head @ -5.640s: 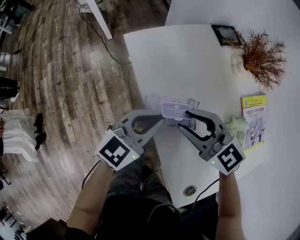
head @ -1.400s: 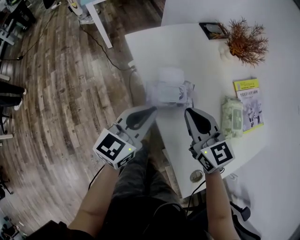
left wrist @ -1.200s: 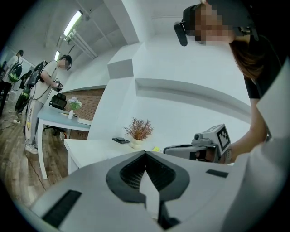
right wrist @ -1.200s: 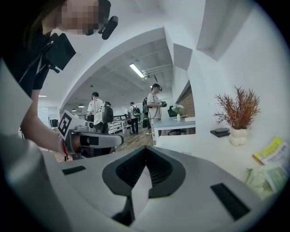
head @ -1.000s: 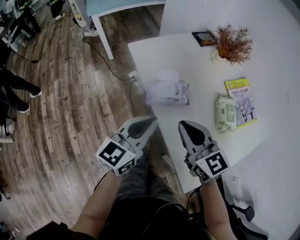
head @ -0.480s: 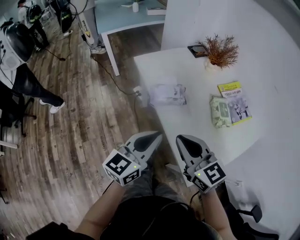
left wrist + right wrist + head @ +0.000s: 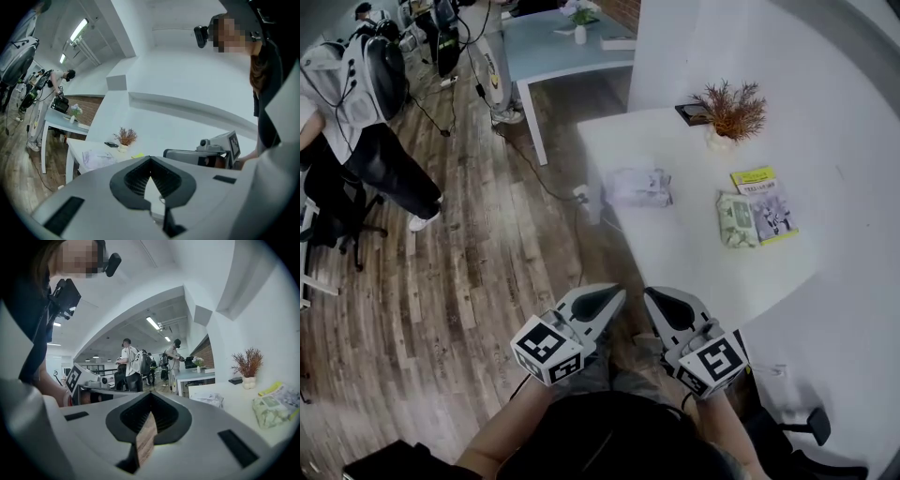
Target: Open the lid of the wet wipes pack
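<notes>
- Left gripper [image 7: 610, 298] and right gripper [image 7: 657, 298]: jaws together, empty.
- Wet wipes pack [image 7: 637, 186] lies at twelve o'clock from both, well apart, neither nearer; long axis three-to-nine.

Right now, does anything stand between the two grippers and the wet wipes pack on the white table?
Nothing visible does. Between the left gripper, the right gripper and the wet wipes pack lie only wooden floor and bare table. The green pack, the booklet and the plant sit off to the right of that path.
</notes>
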`<state>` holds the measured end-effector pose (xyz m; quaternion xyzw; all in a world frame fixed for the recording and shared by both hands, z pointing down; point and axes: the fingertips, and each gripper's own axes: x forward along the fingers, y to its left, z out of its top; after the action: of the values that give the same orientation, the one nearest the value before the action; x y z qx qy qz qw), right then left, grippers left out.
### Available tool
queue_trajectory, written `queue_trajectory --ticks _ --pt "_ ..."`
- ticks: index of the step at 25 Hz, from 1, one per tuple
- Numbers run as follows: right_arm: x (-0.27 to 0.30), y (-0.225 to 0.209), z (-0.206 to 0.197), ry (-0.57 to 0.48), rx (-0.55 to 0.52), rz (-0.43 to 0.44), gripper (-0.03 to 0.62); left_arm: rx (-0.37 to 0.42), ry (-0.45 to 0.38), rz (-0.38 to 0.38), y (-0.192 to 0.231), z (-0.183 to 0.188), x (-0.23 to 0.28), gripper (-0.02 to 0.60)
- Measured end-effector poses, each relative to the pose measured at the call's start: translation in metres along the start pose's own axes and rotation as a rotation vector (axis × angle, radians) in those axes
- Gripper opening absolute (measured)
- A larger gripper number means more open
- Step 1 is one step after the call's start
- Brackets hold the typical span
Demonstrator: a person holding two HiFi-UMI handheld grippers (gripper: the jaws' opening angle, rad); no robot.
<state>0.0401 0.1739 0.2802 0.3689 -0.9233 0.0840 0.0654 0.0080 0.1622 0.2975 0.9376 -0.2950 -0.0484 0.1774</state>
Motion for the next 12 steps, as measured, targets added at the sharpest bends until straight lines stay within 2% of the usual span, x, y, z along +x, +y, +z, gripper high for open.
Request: queue_trajectory --ticks 9,12 --pt "-0.024 0.022 -0.012 -0.012 0.024 0.015 0.020 -0.037 0.007 0.025 -0.019 -0.016 -0.025 0.011" --pt "-0.027 0.023 -0.023 0.031 -0.026 -0.006 0.020 -0.040 0.012 0.035 -0.020 -0.020 -0.029 0.012"
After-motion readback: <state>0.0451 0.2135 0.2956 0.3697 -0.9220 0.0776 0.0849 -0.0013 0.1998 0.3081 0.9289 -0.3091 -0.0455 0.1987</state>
